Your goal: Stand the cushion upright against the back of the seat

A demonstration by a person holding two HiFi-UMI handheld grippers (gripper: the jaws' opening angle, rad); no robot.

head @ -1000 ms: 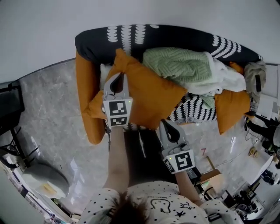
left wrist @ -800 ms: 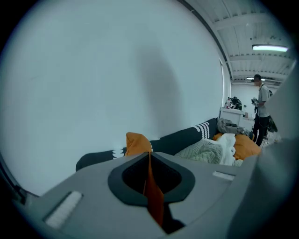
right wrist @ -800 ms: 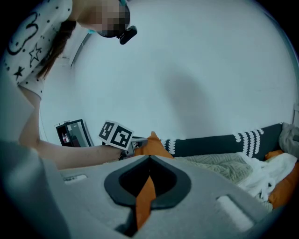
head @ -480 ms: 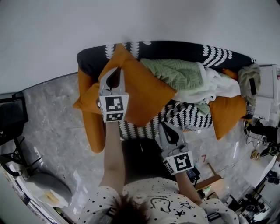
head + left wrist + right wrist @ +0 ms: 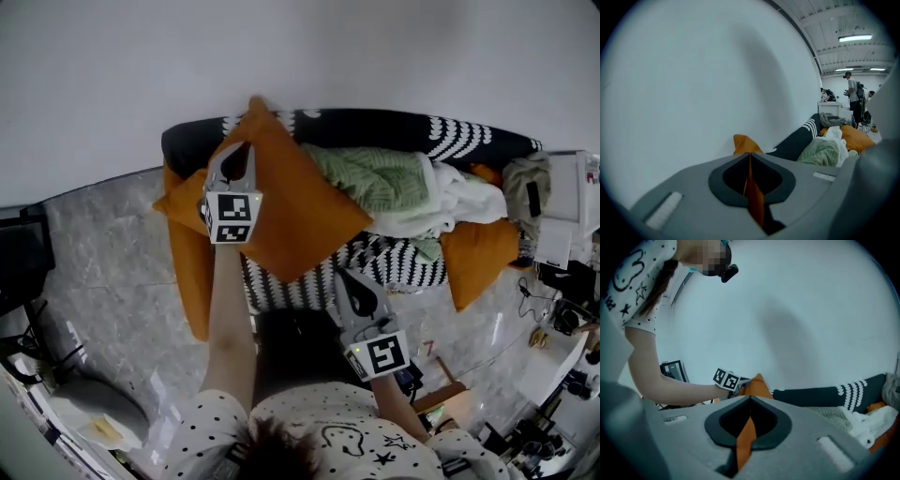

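The orange cushion (image 5: 286, 202) hangs tilted like a diamond over the left end of the black-and-white patterned sofa (image 5: 394, 127). Its top corner reaches above the sofa back, against the white wall. My left gripper (image 5: 241, 152) is shut on the cushion's upper left edge, and orange fabric (image 5: 752, 197) shows pinched between its jaws. My right gripper (image 5: 345, 277) is shut on the cushion's lower right edge, with an orange strip (image 5: 745, 441) caught in its jaws. In the right gripper view the cushion's corner (image 5: 758, 384) rises beside the left gripper's marker cube.
A green knitted blanket (image 5: 375, 178) and white cloth (image 5: 464, 197) are piled on the middle of the seat. A second orange cushion (image 5: 478, 253) leans at the right end. The orange armrest (image 5: 192, 272) bounds the left end. Boxes and clutter (image 5: 553, 319) crowd the floor at right.
Both grippers have carried the cushion up and toward the sofa back. The left gripper moved farther, so the cushion's top corner now stands above the backrest.
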